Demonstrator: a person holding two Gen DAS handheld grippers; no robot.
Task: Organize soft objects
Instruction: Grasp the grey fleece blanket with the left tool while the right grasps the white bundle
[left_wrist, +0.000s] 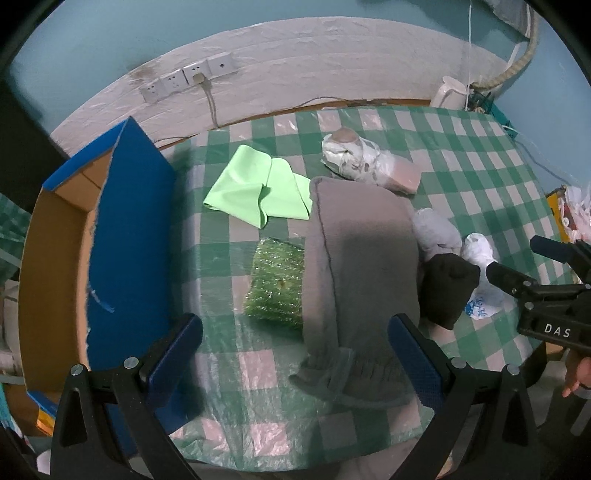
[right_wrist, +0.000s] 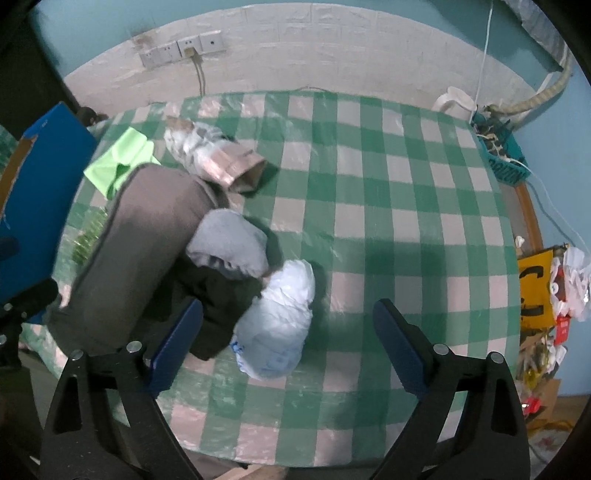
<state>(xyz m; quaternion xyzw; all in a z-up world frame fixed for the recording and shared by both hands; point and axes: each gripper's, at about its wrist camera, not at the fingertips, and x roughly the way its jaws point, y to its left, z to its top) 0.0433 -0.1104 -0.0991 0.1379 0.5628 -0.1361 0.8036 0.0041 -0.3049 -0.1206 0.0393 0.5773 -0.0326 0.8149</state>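
Both sets of jaws are spread wide, holding nothing. The left gripper (left_wrist: 295, 354) hovers over the folded grey cloth (left_wrist: 362, 266), and the right gripper (right_wrist: 288, 332) sits above a white plastic bag (right_wrist: 277, 317) next to a black cloth (right_wrist: 218, 306). Everything's piled on the green-checked bench (right_wrist: 388, 184), with a lime cloth (left_wrist: 255, 184) and blue cardboard box (left_wrist: 129, 229) off to the left.

Home: checked tablecloth (right_wrist: 369, 206), wall sockets (left_wrist: 188, 75)
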